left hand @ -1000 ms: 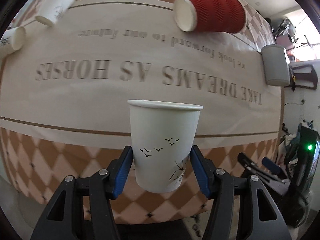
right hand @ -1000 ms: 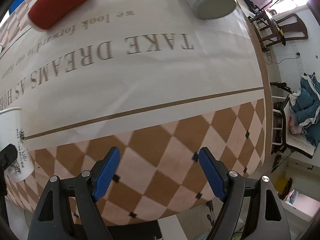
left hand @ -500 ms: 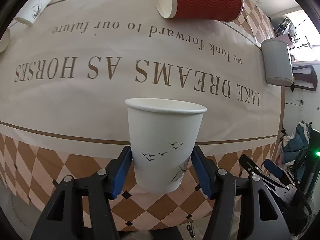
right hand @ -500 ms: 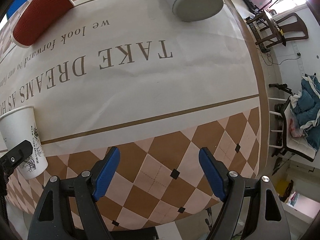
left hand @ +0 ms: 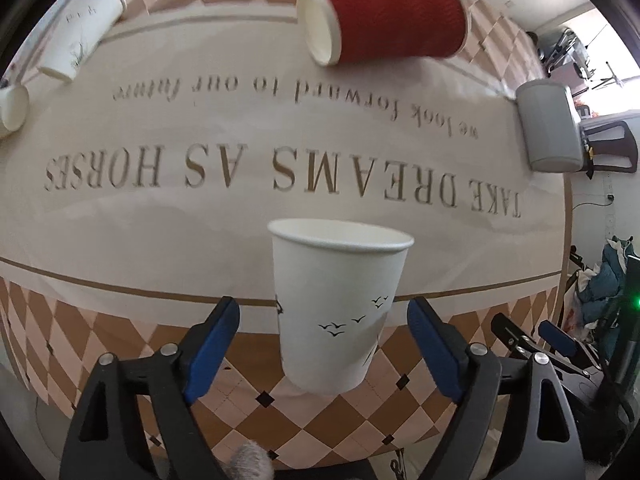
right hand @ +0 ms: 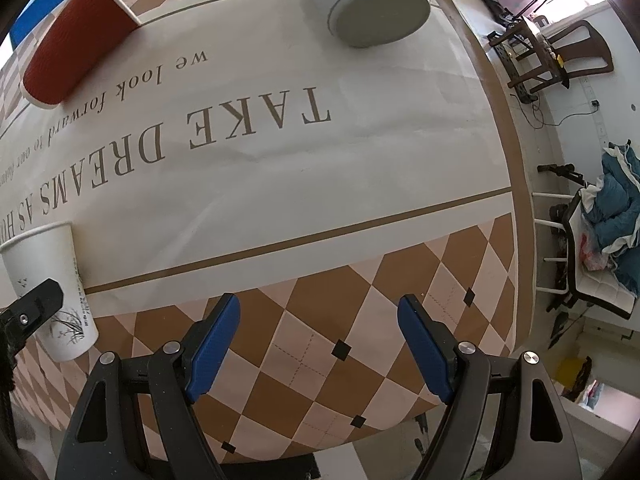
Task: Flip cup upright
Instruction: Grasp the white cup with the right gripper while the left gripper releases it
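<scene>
The white paper cup [left hand: 340, 308] with the bird print is standing upright, mouth up, on the checkered border of the tablecloth [left hand: 280, 208] at the near edge of the table. The left gripper [left hand: 324, 344] is sitting around it with its jaws spread wide; the blue pads [left hand: 212, 344] are showing clear gaps on both sides of the cup wall, so nothing is being held. In the right wrist view the same cup [right hand: 52, 288] is appearing at the far left, with one black finger of the left gripper crossing in front of it.

The right gripper [right hand: 320, 348] is hovering over the checkered border near the right corner of the table, jaws wide and empty.

A red ribbed cup [left hand: 384, 20] is lying on its side at the far edge, mouth to the left. A grey cup [left hand: 548, 124] is lying on its side at the far right. Another white cup [left hand: 80, 40] is lying tipped at the far left, and the rim of a further cup [left hand: 12, 108] is showing at the left edge.
</scene>
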### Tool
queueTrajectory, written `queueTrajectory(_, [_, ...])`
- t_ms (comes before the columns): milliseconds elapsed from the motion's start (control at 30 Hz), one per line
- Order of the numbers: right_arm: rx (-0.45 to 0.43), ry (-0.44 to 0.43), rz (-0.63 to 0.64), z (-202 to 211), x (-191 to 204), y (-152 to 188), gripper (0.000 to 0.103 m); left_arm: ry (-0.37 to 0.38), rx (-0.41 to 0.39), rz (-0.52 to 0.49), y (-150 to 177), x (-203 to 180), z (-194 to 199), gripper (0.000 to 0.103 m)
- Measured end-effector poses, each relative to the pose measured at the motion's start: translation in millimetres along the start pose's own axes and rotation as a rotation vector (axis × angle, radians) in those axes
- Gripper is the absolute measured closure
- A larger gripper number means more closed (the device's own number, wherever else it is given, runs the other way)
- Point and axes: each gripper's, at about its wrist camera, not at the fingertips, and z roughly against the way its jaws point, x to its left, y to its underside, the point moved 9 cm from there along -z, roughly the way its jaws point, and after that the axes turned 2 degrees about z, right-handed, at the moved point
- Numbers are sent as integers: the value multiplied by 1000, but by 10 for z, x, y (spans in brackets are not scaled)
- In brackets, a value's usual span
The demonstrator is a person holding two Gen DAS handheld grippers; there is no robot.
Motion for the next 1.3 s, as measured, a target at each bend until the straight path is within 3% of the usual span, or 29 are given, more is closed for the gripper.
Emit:
queueTrajectory(33, [-1, -3, -3, 15, -20, -5, 20, -1, -20, -3, -37, 6, 73, 7])
queueTrajectory(200, [-15, -50, -23, 128, -81, -22, 20, -65, -127, -34, -114, 209, 448, 5])
queueTrajectory(400, [-25, -201, -10, 324, 155, -13, 20, -296, -271, -62, -133, 787, 803, 5])
queueTrajectory(600, [-8, -307, 101, 444, 706, 3, 20, -375, -254, 41, -17, 1291, 716, 5])
queueTrajectory(867, [32, -356, 200, 423, 1343, -24, 20, -383, -206, 128, 115, 1646, 386, 5])
queueTrajectory(1000, [39, -327, 219, 386, 1542, -21, 21, -370, -181, 130, 166, 1735, 282, 5])
queueTrajectory(1100, [54, -312, 212, 333, 1613, -70, 26, -367, -186, 98, 153, 1741, 271, 5])
queueTrajectory(1200, [58, -282, 197, 259, 1643, -104, 38, -360, -191, 77, 120, 1738, 280, 5])
queueTrajectory(1300, [52, -274, 183, 253, 1658, -114, 38, -356, -196, 58, 58, 1732, 298, 5])
